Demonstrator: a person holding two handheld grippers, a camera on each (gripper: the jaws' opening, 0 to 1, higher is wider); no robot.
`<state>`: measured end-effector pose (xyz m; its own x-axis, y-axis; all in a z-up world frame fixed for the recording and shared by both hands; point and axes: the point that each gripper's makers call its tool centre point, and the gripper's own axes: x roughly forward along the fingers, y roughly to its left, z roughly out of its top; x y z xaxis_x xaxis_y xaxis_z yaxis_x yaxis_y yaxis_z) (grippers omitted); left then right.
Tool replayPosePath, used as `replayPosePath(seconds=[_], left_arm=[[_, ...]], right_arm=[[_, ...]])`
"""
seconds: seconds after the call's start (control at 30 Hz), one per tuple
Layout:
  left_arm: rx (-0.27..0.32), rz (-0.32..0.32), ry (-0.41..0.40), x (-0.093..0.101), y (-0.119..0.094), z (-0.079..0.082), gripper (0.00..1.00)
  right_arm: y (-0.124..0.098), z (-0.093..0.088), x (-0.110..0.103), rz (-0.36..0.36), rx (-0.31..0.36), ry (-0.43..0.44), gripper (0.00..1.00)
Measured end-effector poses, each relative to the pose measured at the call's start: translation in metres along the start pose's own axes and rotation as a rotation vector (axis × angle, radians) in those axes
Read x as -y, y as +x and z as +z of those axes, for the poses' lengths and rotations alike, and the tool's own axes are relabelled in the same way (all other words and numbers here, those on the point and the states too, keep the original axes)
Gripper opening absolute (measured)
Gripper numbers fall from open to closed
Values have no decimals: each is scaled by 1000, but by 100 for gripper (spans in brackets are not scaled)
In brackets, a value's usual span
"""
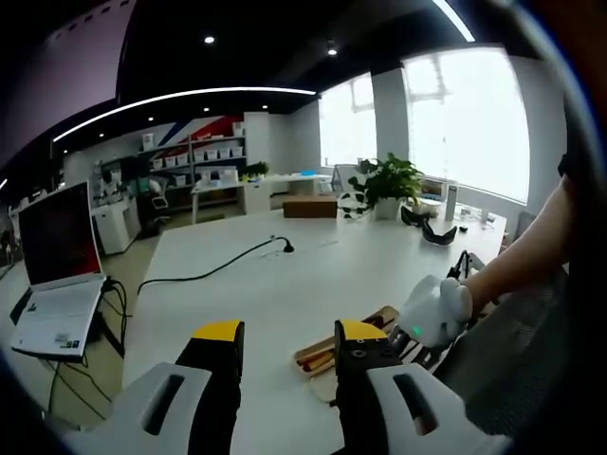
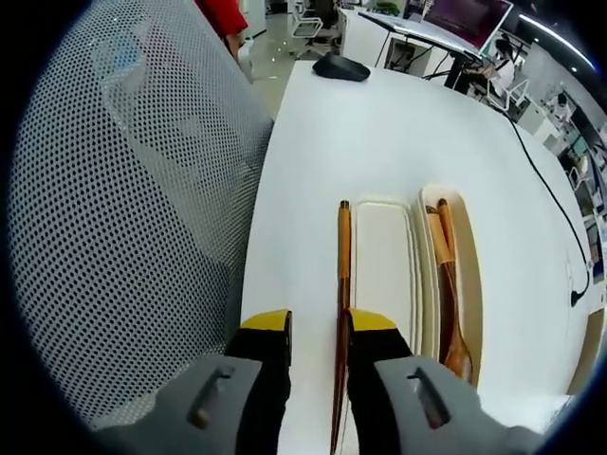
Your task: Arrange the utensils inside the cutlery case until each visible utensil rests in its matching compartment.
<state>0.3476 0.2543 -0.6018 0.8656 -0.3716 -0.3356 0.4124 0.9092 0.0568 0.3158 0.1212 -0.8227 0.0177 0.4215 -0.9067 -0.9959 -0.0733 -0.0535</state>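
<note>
The cutlery case (image 2: 453,275) lies on the white table (image 2: 379,133), right of centre in the right gripper view, running lengthwise up the frame. We see two parts side by side: a flat white lid-like half (image 2: 383,265) on the left and a deeper tray on the right holding a wooden spoon (image 2: 450,313) and a second wooden utensil beside it; we cannot tell what that one is. In the left gripper view the case (image 1: 327,353) sits low and right of centre on the table, partly hidden behind a jaw.

A grey mesh chair back (image 2: 133,209) covers the left side of the right gripper view. A black cable (image 2: 545,180) runs down the table at the right edge, and a dark mouse-like object (image 2: 340,66) sits at the top.

In the left gripper view we see a laptop (image 1: 59,275) at the left edge, a black cable (image 1: 209,272) across the table, a potted plant (image 1: 389,185) at upper right, and a white-gloved hand (image 1: 434,311) at right, by the case.

The right gripper (image 2: 318,327) stands with its yellow-tipped jaws narrowly parted around wooden chopsticks (image 2: 342,284), which lie on the table just left of the case; we cannot tell whether they are clamped. The left gripper (image 1: 289,341) is spread wide, holding nothing.
</note>
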Motion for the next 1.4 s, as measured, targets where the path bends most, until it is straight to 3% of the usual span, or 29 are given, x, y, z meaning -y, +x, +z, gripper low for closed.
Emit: replayPosePath(seconds=[0.43,0.53,1.4], left_arm=[[-5,-2,7,2,1,0,39],[-5,-2,8,2,1,0,39],[-8,-6,8,3,1,0,39]], right_arm=[[0,-2,0,5,-3,-2,16],[1,-14,-3,19,-61,-23,13],[2,-15,-2,32,-20,36,11]])
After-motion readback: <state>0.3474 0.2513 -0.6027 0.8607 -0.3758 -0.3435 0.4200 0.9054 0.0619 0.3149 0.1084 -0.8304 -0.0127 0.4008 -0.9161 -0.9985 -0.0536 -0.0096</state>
